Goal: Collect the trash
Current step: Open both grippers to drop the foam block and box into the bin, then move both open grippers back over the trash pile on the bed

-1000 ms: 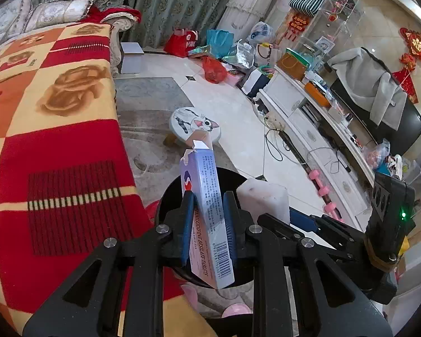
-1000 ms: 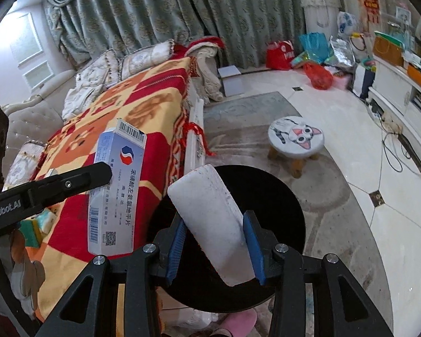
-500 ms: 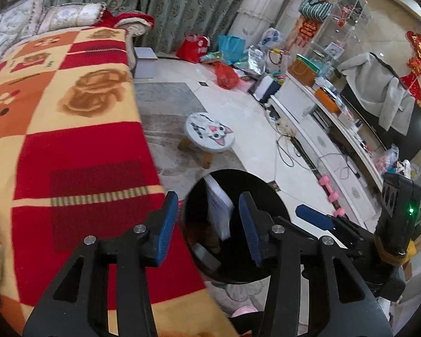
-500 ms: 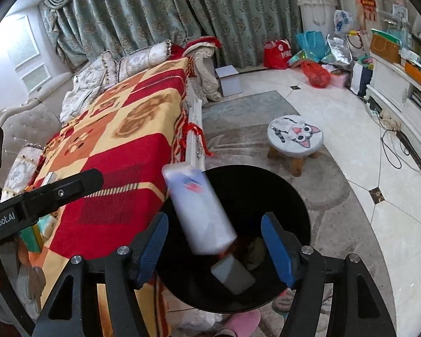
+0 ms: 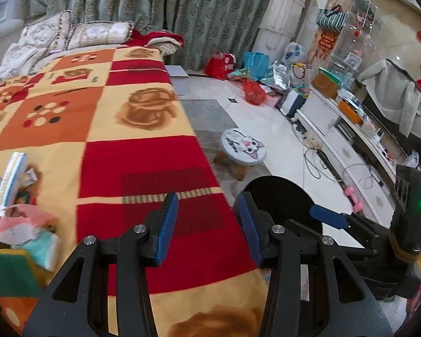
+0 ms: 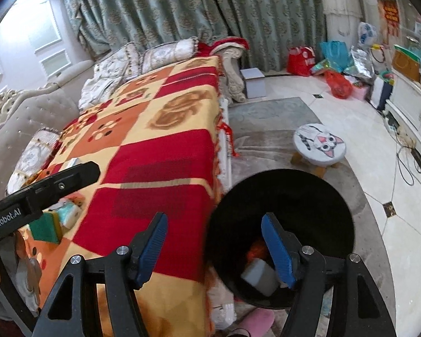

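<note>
Left wrist view: left gripper (image 5: 207, 224) hanging over the checkered blanket (image 5: 143, 174), jaws spread with nothing between them. Leftover trash pile (image 5: 16, 210) of cartons and paper scraps sitting way off at the left edge of the blanket. Black trash bin (image 5: 280, 193) just beside the blanket's right edge, right gripper (image 5: 331, 219) poking in above it.

Right wrist view: right gripper (image 6: 213, 247) straddling the bin rim (image 6: 336, 196), jaws spread wide and empty. White box (image 6: 259, 276) lying down in the bin bottom. Cat-face stool (image 6: 318, 144) on the floor beyond.
</note>
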A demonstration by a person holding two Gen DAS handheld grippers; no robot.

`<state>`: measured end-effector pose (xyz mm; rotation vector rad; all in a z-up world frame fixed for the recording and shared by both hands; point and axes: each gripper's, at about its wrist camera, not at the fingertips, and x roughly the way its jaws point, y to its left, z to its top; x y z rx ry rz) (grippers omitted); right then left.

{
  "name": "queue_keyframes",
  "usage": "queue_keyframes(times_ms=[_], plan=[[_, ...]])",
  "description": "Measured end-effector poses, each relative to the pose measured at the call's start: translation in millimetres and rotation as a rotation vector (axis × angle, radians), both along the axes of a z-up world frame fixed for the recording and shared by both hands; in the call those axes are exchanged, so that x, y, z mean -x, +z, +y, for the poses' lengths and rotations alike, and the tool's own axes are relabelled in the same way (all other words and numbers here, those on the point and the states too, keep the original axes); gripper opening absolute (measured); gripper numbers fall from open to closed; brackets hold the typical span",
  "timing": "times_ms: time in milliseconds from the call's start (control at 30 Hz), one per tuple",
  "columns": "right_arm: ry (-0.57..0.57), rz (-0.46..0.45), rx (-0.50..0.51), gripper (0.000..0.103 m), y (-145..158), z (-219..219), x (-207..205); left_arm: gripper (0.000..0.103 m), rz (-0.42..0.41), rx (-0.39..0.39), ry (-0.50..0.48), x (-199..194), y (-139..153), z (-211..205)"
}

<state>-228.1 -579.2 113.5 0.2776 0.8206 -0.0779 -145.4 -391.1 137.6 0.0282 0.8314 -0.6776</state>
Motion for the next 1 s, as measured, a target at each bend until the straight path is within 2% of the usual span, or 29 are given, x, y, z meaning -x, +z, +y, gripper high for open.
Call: queue_keyframes(times_ms=[1000], plan=[[0.299, -0.019, -0.001, 0.073, 13.9, 182.5, -63.8, 0.043, -0.101, -0.082, 0.281, -3.6, 13.2, 182.1]])
